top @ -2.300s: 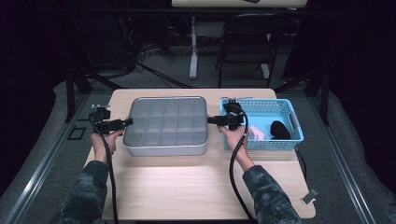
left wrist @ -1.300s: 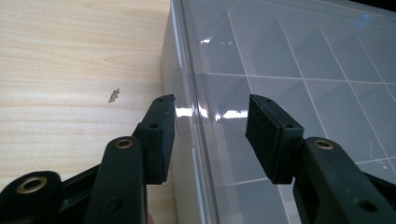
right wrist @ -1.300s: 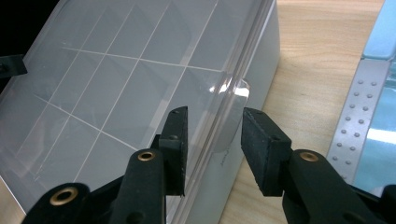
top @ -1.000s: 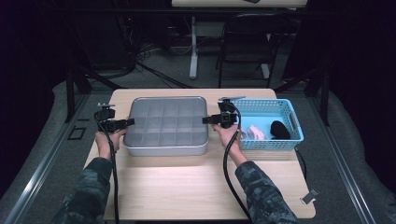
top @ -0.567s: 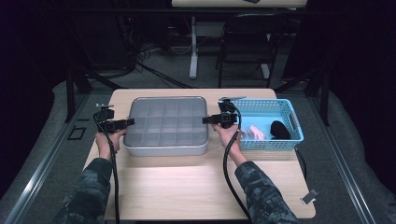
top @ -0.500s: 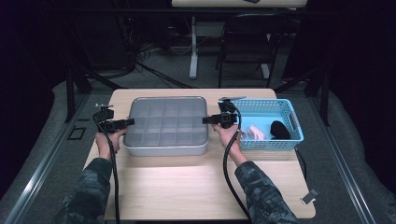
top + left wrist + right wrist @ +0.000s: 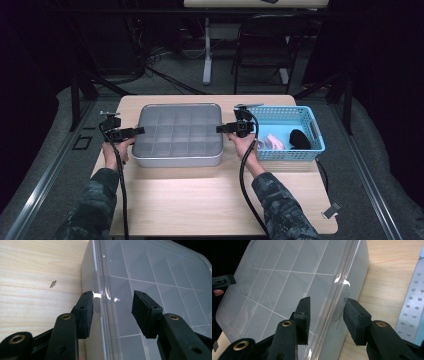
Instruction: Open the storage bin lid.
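My left gripper (image 7: 134,131) sits at the left edge of the compartment box (image 7: 178,134), which lies on the table (image 7: 200,200) toward its far left, short sides facing left and right. In the left gripper view, the left gripper (image 7: 112,308) straddles the rim of the box's clear lid (image 7: 160,270): one jaw stands outside the wall, against the small latch tab (image 7: 96,293), and the other jaw hovers over the lid with a visible gap. The jaws are partly open and clamp nothing.

The box has a pale body and a transparent lid showing a grid of dividers.

My right gripper (image 7: 222,128) sits at the right edge of the box. In the right gripper view, the right gripper (image 7: 326,316) straddles the opposite rim: one jaw is over the lid, the other outside the wall beside the right latch tab (image 7: 342,302). I cannot tell whether that outer pad touches the tab. The jaws are partly open.

Just beside the box, at the table's right edge, stands a blue basket (image 7: 312,150) holding a pink item (image 7: 274,141) and a black item (image 7: 299,138).
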